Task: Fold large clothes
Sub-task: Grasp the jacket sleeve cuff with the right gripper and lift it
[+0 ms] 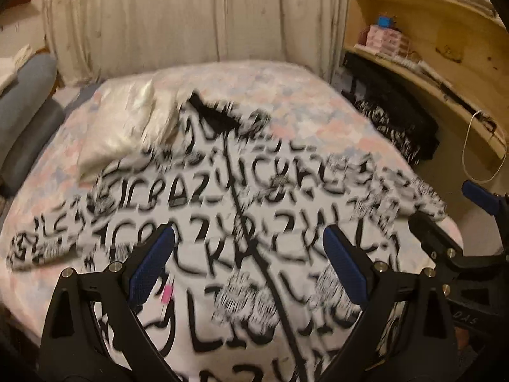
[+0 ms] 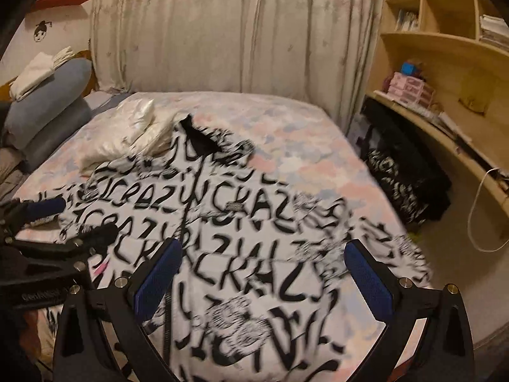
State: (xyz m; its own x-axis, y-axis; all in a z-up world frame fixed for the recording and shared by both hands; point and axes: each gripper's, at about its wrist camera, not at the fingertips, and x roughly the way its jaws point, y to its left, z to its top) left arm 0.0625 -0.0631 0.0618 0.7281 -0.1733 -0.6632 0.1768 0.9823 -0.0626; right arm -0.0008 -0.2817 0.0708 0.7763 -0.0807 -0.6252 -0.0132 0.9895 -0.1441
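A large white jacket [image 1: 241, 222] printed with black letters lies spread flat on the bed [image 1: 286, 95], its black collar pointing toward the curtain [image 1: 191, 16] at the far side. A cream pillow [image 1: 127, 127] lies on the bed just beside the collar, touching the jacket's shoulder. The left gripper [image 1: 248, 264] hangs above the jacket's lower half with its fingers spread wide and holding nothing. The right gripper [image 2: 264, 273] is likewise over the jacket, fingers released and empty. Both views are blurred.
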